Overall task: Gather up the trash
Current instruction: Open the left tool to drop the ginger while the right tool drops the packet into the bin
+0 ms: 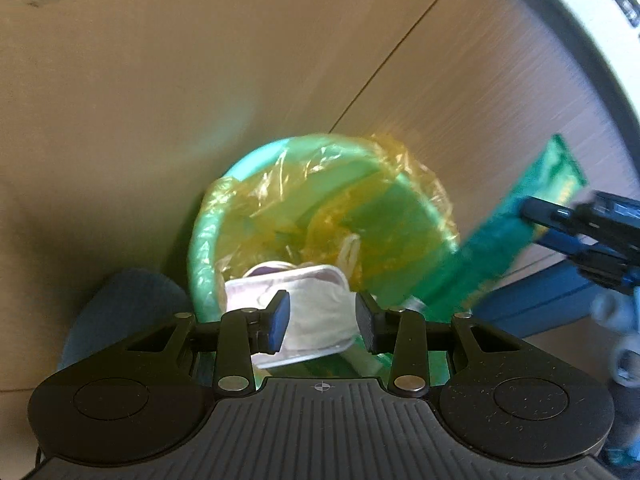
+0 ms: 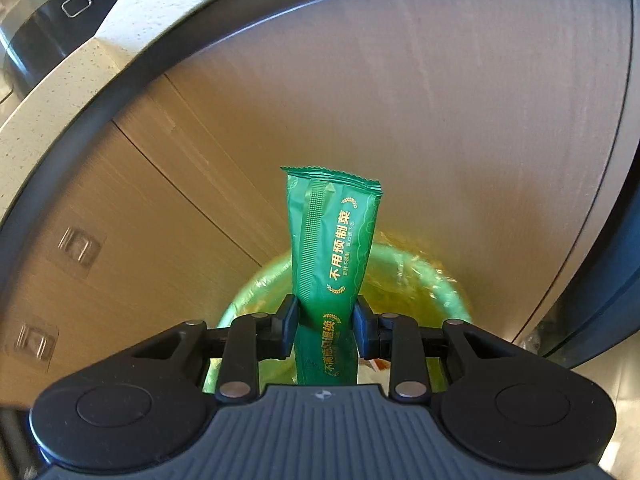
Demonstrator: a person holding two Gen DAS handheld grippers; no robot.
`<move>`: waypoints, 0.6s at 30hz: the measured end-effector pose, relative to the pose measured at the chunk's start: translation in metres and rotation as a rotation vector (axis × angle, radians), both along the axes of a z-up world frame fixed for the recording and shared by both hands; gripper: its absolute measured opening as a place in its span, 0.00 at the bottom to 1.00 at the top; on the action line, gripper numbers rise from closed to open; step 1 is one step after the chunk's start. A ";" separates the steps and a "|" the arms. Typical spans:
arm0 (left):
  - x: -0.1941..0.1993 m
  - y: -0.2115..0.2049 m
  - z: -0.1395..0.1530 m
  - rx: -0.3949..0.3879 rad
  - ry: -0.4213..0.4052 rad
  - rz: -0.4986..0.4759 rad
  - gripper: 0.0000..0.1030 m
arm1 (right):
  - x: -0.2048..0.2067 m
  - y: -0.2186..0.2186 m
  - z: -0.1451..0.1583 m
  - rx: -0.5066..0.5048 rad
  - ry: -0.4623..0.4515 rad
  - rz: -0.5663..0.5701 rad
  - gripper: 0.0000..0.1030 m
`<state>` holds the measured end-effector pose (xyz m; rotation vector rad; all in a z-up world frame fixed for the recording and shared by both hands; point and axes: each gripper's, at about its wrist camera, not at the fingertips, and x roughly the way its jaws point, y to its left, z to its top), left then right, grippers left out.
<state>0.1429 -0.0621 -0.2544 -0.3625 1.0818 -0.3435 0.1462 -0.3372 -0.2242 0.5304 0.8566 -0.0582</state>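
Observation:
A green bin [image 1: 200, 240] lined with a yellowish bag [image 1: 416, 168] stands on the floor against a wooden cabinet. My left gripper [image 1: 322, 316] hovers over the bin's near rim, its jaws wide and closed on a white face mask [image 1: 316, 312]; part of the mask spills past the left finger. My right gripper [image 2: 325, 320] is shut on a long green snack packet [image 2: 332, 240] that stands upright above the bin [image 2: 456, 292]. In the left wrist view that packet [image 1: 500, 232] slants in from the right, blurred, with the right gripper [image 1: 534, 224] clamped on it.
Wooden cabinet doors [image 2: 180, 184] rise behind the bin, under a pale speckled countertop [image 2: 72, 80] with a dark appliance [image 2: 52, 28] on it. Two clear stick-on hooks [image 2: 78, 248] sit on the left door. A blurred blue round shape [image 1: 120, 304] lies left of the bin.

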 end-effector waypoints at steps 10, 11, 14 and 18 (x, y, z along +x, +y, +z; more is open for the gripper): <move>-0.012 0.030 0.022 -0.043 -0.069 0.038 0.39 | -0.001 0.025 -0.035 0.004 0.118 -0.063 0.37; -0.013 0.032 0.021 -0.046 -0.069 0.038 0.39 | -0.002 0.023 -0.035 0.001 0.124 -0.075 0.37; -0.013 0.036 0.020 -0.053 -0.066 0.035 0.39 | -0.010 0.021 -0.034 -0.011 0.132 -0.095 0.39; -0.018 0.034 0.026 -0.058 -0.102 0.022 0.39 | -0.026 0.021 -0.023 -0.006 0.107 -0.095 0.40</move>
